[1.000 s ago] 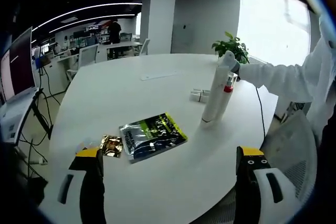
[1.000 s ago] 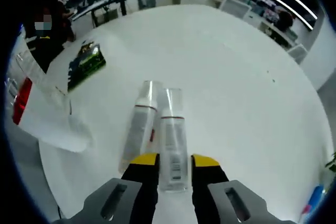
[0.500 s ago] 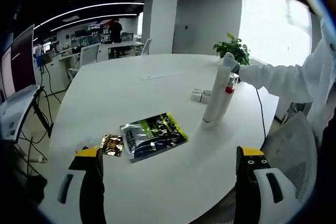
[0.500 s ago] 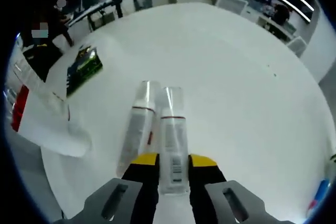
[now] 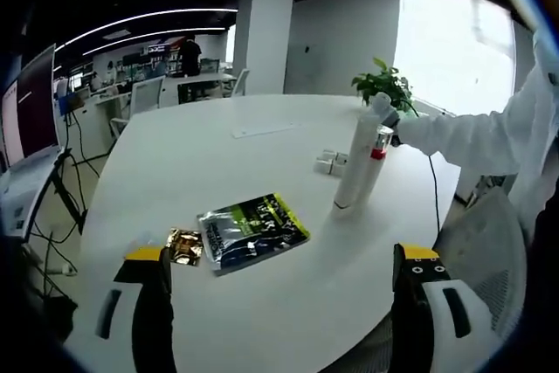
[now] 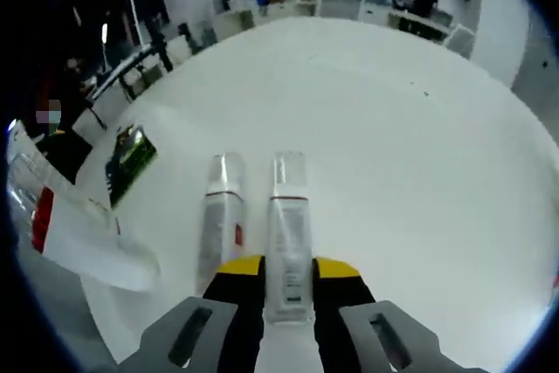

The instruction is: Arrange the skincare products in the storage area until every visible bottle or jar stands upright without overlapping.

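- The round white table carries everything we work with; its wide bare top leaves plenty of room, so we judge the bottles can be stood anywhere without crowding.
- Our right sleeve reaches in over the table's far side in the left gripper view, because the right gripper is up at the bottles there.
- The left gripper hangs low at the near edge with its jaws spread wide and nothing between them. We think it is kept back so it stays out of the way.
- The right gripper has its yellow-tipped jaws clenched on the base end of the clear-capped bottle, which runs straight away from the camera.
- The second bottle, white with a red band, sits just beside the held one on its left. In the left gripper view the pair looks nearly upright but leaning, bases on the table; whether they touch we cannot tell.
- We judge that the grip low on the bottle lets us tip it to vertical and set it apart from its neighbour.
- The green and black pouch lies flat near the left gripper, well apart from the bottles.
- A small gold sachet lies touching the pouch's left edge; some small white items sit near the bottles' bases, too small to name.
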`<action>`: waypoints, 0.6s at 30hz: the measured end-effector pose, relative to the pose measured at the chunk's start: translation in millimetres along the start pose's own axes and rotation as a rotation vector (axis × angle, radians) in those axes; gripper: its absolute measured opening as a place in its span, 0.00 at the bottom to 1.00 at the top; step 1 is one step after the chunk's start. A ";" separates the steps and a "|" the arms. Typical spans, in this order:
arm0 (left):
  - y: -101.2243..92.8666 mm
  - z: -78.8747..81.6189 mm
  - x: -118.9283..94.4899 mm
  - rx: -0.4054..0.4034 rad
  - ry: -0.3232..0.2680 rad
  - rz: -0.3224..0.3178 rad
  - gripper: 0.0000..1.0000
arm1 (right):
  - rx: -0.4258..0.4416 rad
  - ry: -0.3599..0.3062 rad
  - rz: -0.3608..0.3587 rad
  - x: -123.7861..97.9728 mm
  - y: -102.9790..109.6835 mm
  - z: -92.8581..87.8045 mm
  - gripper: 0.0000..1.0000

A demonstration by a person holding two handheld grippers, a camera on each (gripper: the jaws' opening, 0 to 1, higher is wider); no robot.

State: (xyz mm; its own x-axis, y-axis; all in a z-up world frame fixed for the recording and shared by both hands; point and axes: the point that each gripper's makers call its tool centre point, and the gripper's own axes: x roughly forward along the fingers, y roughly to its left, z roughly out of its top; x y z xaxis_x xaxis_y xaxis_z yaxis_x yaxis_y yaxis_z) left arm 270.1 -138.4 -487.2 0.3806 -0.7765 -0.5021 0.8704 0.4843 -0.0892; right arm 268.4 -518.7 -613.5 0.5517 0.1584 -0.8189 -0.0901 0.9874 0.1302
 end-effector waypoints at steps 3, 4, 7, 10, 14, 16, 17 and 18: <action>-0.6 1.0 0.5 -0.006 -0.002 -0.005 0.99 | 0.055 -0.019 0.015 -2.3 -0.8 -2.4 0.13; -0.6 1.3 0.8 0.000 -0.002 -0.004 0.99 | 0.071 -0.027 0.021 -2.9 -1.9 -2.6 0.13; -2.1 2.2 1.1 0.004 -0.002 -0.011 0.99 | 0.179 -0.084 0.051 -6.2 -0.6 1.9 0.12; -1.5 1.9 1.8 -0.003 0.000 -0.008 0.99 | 0.269 -0.128 0.098 -7.8 1.8 4.0 0.12; -0.5 3.2 0.9 -0.002 0.000 -0.001 0.99 | 0.378 -0.179 0.156 -15.8 10.6 2.7 0.12; 2.8 3.0 -0.3 0.005 0.002 0.018 0.99 | 0.426 -0.212 0.174 -19.9 16.8 2.9 0.12; 3.7 2.1 -0.7 0.000 0.005 0.021 0.99 | 0.441 -0.222 0.184 -21.3 17.5 2.8 0.12; 3.6 1.5 -1.2 -0.006 0.006 0.019 0.99 | 0.463 -0.236 0.201 -23.6 17.5 3.0 0.12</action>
State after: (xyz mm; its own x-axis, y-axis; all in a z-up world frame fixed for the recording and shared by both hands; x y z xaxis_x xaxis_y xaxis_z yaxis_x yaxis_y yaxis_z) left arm 273.3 -136.2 -485.6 0.3950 -0.7647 -0.5092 0.8611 0.5013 -0.0849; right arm 256.3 -505.2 -590.2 0.7367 0.2868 -0.6124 0.1323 0.8269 0.5465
